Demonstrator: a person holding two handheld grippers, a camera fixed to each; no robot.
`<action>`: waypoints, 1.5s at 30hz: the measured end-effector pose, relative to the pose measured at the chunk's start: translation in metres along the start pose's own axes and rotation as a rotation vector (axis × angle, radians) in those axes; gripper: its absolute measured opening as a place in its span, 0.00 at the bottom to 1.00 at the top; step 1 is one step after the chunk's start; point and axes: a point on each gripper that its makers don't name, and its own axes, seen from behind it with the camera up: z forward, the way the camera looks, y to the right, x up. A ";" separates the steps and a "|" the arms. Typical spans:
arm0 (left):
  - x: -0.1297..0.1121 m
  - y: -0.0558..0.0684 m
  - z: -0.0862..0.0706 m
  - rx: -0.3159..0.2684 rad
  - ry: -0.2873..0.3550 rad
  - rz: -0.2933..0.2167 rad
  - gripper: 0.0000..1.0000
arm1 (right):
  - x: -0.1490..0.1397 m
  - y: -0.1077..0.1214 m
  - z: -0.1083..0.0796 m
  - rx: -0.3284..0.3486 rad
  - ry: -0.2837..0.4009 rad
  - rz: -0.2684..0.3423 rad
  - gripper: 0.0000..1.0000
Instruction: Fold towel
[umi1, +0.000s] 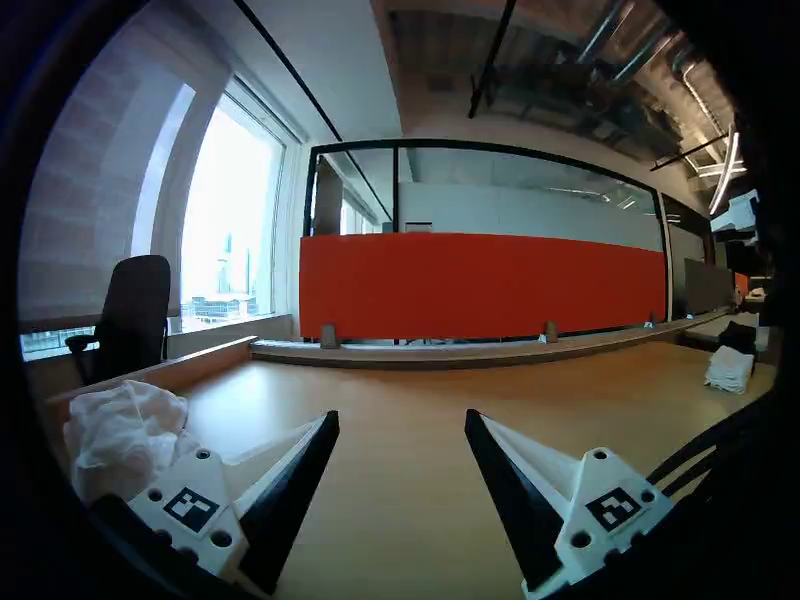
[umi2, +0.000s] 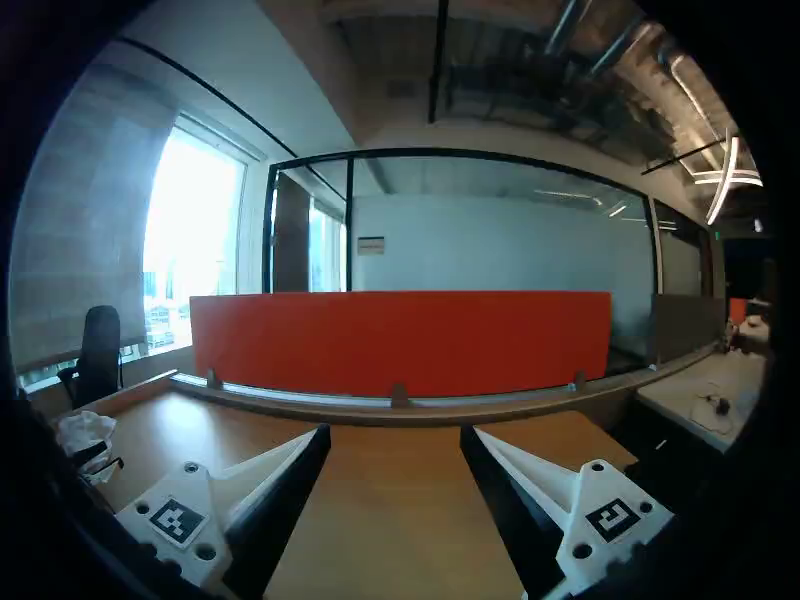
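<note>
Wide apart, the two fingers of the left gripper (umi1: 400, 415) are hanging released over the bare wooden table (umi1: 560, 380), gripping nothing. Just outside its left finger, a crumpled white towel (umi1: 120, 435) is lying in a loose heap near the table's left edge, beside the gripper rather than between its fingers. Far off to the right, a smaller white bundle (umi1: 728, 368) is sitting on the same surface; it is possibly a second, folded towel, though it is too small to tell. Behind the table an orange divider (umi1: 480, 285) is running across, with a black office chair (umi1: 130, 315) and a bright window (umi1: 225, 240) at the left.

In the right gripper view, the right gripper (umi2: 395, 432) is likewise hovering with its fingers parted and holding nothing. The crumpled towel is showing well away at the far left (umi2: 85, 435), by the table's corner.
</note>
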 end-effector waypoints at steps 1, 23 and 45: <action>0.000 0.001 0.000 0.000 0.000 0.002 0.93 | 0.000 0.000 0.000 0.000 0.000 0.001 1.00; -0.001 0.001 0.000 -0.002 0.000 0.003 0.94 | -0.017 0.032 -0.005 -0.035 0.037 -0.022 1.00; -0.001 0.002 0.000 -0.002 0.000 0.004 0.94 | -0.097 0.057 -0.012 -0.063 0.058 -0.038 1.00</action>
